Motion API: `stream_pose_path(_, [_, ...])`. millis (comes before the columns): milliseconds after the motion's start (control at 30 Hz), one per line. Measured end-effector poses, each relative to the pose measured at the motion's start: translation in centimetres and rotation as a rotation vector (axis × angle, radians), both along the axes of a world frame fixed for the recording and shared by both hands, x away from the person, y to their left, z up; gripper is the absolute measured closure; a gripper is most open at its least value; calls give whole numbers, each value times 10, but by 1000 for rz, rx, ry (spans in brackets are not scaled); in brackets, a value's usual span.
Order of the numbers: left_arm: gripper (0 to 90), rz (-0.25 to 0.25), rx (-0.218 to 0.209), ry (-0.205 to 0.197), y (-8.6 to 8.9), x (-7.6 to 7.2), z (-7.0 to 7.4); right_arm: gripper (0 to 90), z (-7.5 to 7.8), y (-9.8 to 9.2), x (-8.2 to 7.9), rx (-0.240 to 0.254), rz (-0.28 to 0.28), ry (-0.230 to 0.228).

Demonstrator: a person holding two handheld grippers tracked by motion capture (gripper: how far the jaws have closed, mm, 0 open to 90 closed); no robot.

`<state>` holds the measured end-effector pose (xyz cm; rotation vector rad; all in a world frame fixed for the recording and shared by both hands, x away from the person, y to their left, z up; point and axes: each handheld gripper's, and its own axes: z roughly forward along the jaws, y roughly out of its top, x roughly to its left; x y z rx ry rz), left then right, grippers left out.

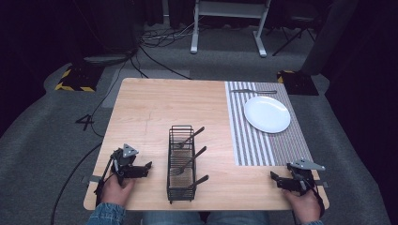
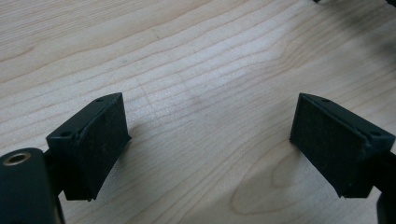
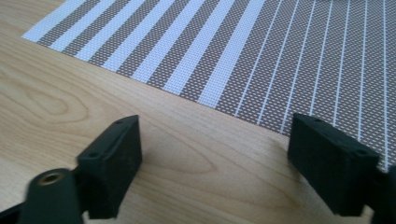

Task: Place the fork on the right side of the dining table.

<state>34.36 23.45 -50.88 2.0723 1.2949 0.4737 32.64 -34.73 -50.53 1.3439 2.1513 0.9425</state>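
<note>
Down at the near edge of the pale wooden tabletop (image 1: 155,103), the left gripper (image 1: 141,169) rests low in the person's left hand (image 1: 116,190), its fingers (image 2: 91,144) spread wide with only bare wood grain between them. Just to the right of those fingers stands a black wire cutlery basket (image 1: 181,163), upright and long front to back, with three dark-handled utensils (image 1: 187,161) leaning out of it toward the right; what kind each one is cannot be told for sure.

The right gripper (image 1: 278,180) sits near the right front corner, held by the person's right hand (image 1: 306,206). Its fingers (image 3: 114,161) are likewise wide apart and hold nothing. Just beyond them begins the near edge of a brown-and-white striped woven placemat (image 3: 261,60), apart from the fingertips and not touched by them. Farther out on that placemat, well away from the right fingers, lies a round white plate (image 1: 266,114). Beyond the plate, at the placemat's far edge, lies a slim silver utensil (image 1: 253,91), too small to identify.
</note>
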Motion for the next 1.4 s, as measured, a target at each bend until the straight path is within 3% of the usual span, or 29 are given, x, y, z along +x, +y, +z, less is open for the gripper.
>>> stream_pose_path(100, [116,-16,-1,2,1,-2,0,358,4,1,-4,7,12,8])
stream_pose_path(200, [116,-30,-2,2,1,-3,0,430,9,2,-7,30,23,38])
stream_pose_path(667, [113,-52,3,1,2,0,0,435,34,10,-17,105,35,45])
stream_pose_path(900, [113,-77,3,1,3,1,0,459,63,25,-28,71,77,40])
stream_pose_path(1133, [112,-78,3,0,3,1,0,466,79,40,-33,83,130,56])
stream_pose_path(1400, [113,-88,5,0,4,1,0,465,95,56,-36,91,190,41])
